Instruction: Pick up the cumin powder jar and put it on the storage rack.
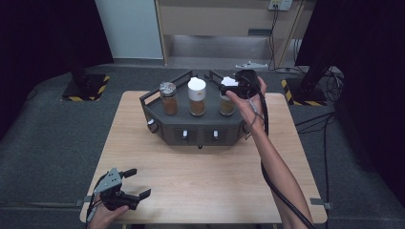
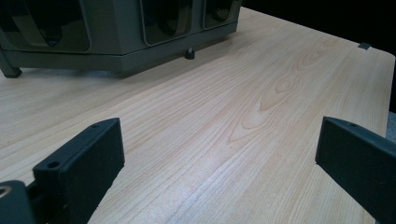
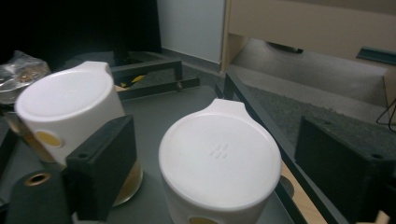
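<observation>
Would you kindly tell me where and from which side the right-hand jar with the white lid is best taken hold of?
Grip the white lid of the right-hand jar across its round sides, coming from above. The jar stands upright on the dark rack, close beside the middle jar and the rack's rail, so its glass body is hard to reach. The right hand-held gripper already straddles the lid, jaws open; avoid the lid's small tab.

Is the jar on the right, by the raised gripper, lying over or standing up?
Standing up. The right jar sits upright on the dark rack, white lid on top, between the right gripper's open jaws.
</observation>
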Available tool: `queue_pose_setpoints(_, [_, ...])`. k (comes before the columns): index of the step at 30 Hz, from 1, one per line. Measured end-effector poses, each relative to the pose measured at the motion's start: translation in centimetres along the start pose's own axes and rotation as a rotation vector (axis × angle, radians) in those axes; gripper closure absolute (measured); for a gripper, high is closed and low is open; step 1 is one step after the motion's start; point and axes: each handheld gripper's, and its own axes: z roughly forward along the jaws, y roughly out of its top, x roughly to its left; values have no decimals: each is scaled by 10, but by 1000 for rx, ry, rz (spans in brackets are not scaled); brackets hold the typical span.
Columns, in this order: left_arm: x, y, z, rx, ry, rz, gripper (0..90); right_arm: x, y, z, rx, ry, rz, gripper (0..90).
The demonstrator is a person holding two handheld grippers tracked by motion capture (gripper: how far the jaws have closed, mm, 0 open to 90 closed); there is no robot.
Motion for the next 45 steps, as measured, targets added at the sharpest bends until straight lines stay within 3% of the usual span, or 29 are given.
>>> queue_pose_setpoints(4, [0, 0, 0, 1, 1, -1, 3, 3, -1, -14, -22, -9, -54, 95])
queue_pose_setpoints(10, [0, -1, 0, -4, 3, -7, 3, 5, -9, -35, -68, 9, -82, 96])
queue_pose_setpoints(17, [1, -1, 0, -9, 9, -16, 3, 8, -22, -62, -110, 61, -100, 96])
queue_pose_setpoints(24, [1, -1, 1, -7, 10, -16, 3, 12, -46, -88, -137, 133, -138, 94])
queue_pose_setpoints(38, [2, -2, 0, -9, 6, -22, 3, 14, -85, -121, -170, 214, -159, 82])
queue_pose_setpoints(45, [6, -6, -3, -39, -3, -52, 3, 14, -104, -132, -166, 245, -160, 61])
